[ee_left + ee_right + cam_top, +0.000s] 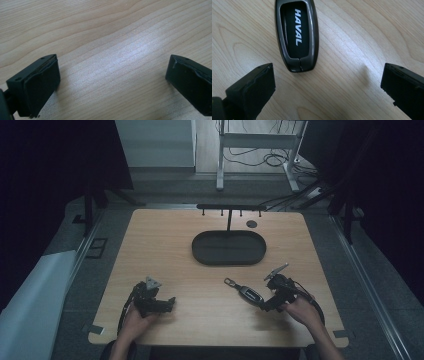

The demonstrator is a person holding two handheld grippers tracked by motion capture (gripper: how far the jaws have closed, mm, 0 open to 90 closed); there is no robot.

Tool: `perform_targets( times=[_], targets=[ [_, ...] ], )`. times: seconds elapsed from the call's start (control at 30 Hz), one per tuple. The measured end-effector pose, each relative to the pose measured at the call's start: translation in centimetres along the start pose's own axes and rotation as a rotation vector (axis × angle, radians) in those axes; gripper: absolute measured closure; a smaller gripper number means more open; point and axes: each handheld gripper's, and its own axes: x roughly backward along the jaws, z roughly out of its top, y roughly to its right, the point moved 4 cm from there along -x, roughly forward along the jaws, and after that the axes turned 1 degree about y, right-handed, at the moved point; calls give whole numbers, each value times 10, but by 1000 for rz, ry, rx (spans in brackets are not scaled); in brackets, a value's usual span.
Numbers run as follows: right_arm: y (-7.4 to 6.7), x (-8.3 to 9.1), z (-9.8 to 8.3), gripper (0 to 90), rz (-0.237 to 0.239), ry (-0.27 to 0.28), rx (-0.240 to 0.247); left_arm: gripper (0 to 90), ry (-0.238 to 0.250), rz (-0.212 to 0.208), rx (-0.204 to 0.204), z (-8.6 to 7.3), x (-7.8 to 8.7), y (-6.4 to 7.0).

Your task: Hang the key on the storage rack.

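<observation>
From above, your right gripper (269, 301) sits near the worktop's (165, 245) front right corner, just behind a car key fob (250, 294) lying flat. A dark oval tray (229, 248) with a hook rack (230, 208) stands toward the far edge, and your left gripper (165, 304) rests near the front left corner.

Along your left gripper's view, its jaws stand wide over bare wood.

Along your right gripper's view, the jaws are spread wide, and the fob (297, 35) lies just ahead of them, untouched. This looks like the approach to a pick-up: the next move likely calls for advancing until the fob sits between the jaws, then closing on its narrow sides.
</observation>
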Motion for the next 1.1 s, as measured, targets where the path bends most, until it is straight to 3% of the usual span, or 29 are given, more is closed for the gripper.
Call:
perform_targets(
  times=[0.4, 0.47, 0.77, 0.93, 1.03, 1.1],
  targets=[
    [-4, -6, 17, 25, 7, -61, 28, 0, -2, 0, -3, 0, 0, 0],
    [-6, -7, 22, 25, 28, -79, 28, 0, -3, 0, -3, 0, 0, 0],
    [-14, -16, 39, 53, 28, -169, 92, 0, -3, 0, -3, 0, 0, 0],
    [-18, -20, 51, 174, 27, -242, 88, 0, -3, 0, -3, 0, 0, 0],
    [-20, -21, 55, 206, 21, -255, 90, 0, -3, 0, -3, 0, 0, 0],
    [-23, -24, 60, 250, 23, -280, 109, 0, -3, 0, -3, 0, 0, 0]
  ],
)
